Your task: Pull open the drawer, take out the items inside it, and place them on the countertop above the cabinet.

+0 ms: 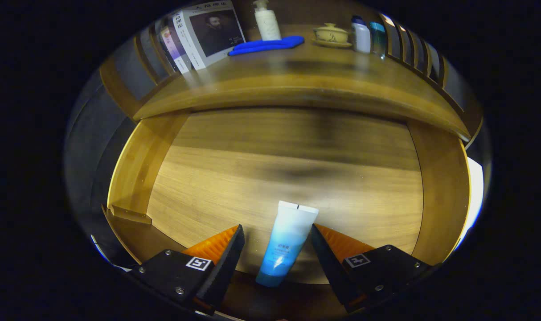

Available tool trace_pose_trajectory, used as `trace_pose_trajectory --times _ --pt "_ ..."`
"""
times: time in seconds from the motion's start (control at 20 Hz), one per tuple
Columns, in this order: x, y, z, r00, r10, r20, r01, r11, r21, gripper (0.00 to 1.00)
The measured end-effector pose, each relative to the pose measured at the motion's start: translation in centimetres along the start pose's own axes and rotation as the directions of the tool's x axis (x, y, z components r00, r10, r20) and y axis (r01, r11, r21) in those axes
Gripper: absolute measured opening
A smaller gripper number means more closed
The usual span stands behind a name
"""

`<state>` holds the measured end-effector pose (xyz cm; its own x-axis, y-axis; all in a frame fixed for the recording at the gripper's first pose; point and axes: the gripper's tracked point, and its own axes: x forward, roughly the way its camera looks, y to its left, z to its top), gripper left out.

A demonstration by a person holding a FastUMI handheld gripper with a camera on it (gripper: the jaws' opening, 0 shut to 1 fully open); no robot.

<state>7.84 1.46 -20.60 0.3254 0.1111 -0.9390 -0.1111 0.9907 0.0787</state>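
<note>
The wooden drawer [137, 178] is pulled open below me. A blue-and-white tube [286, 243] lies on its floor, its crimped white end pointing away and its blue cap end toward me. My gripper [277, 234] is open, one finger on each side of the tube with a gap to each; neither finger touches it. Beyond the drawer runs the cabinet's wooden countertop [306, 78]. A blue flat item [268, 45] lies on the countertop near its back.
On the countertop stand books [203, 35] at the far left, a white pump bottle [267, 20], a lidded tea bowl on a saucer [331, 34] and two small bottles [367, 38]. A slatted rail [413, 55] borders the countertop on the right.
</note>
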Motion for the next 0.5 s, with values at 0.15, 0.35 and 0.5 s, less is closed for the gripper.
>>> trace_pose_trajectory --times 0.15,0.35,0.5 --pt "0.8 -0.1 -1.4 0.998 -0.007 -0.066 0.008 1.0 0.006 0.91" --pt "0.7 -1.7 -1.0 0.997 -0.055 -0.052 0.053 0.998 -0.033 0.76" --pt "0.7 -1.3 -0.9 0.999 -0.028 -0.021 0.027 0.998 -0.064 0.56"
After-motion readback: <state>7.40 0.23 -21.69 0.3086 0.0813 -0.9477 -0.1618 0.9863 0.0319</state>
